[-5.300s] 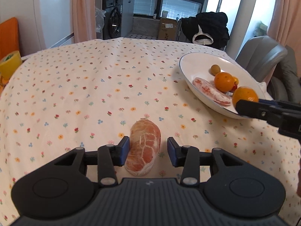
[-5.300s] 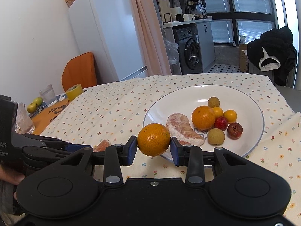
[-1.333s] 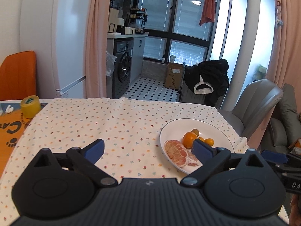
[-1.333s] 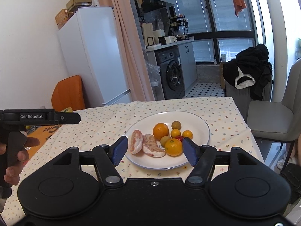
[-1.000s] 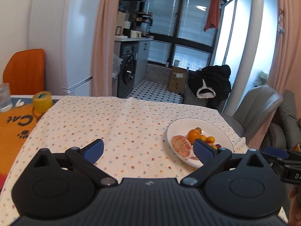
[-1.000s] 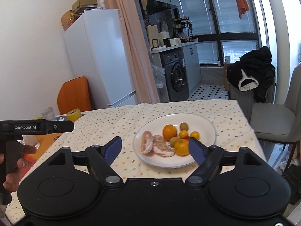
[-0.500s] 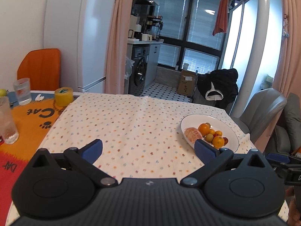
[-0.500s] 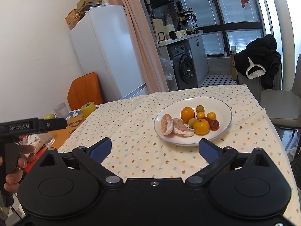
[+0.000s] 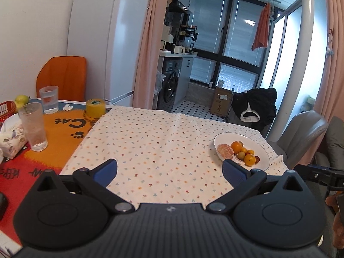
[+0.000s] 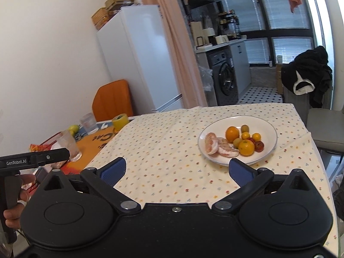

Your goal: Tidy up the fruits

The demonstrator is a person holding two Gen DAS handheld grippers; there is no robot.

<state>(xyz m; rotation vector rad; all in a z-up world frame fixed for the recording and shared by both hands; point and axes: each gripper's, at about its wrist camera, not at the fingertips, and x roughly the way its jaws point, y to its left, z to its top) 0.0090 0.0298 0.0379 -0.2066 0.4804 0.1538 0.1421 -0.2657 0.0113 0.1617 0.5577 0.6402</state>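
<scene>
A white plate (image 10: pixel 268 129) on the floral tablecloth (image 10: pixel 172 142) holds two peeled pomelo pieces (image 10: pixel 217 145), two oranges (image 10: pixel 246 147) and several small fruits. In the left wrist view the same plate (image 9: pixel 228 138) lies far right with the fruit (image 9: pixel 236 147) on it. My left gripper (image 9: pixel 169 171) is open and empty, held high and well back from the table. My right gripper (image 10: pixel 176 169) is also open and empty, short of the plate. The left gripper's body (image 10: pixel 34 161) shows at the left edge of the right wrist view, held by a hand (image 10: pixel 13 212).
An orange cat mat (image 9: pixel 64 124) at the left carries two glasses (image 9: pixel 35 126), a yellow tape roll (image 9: pixel 95 108), a tissue pack (image 9: pixel 10 137) and a red basket (image 9: pixel 6 108). A grey chair (image 9: pixel 305 133) stands beyond the plate. An orange chair (image 9: pixel 62 77) and fridge (image 9: pixel 107 43) stand behind.
Both grippers let go of their fruit onto the plate, opened wide, and pulled back and up from the table; the plate now looks smaller and farther.
</scene>
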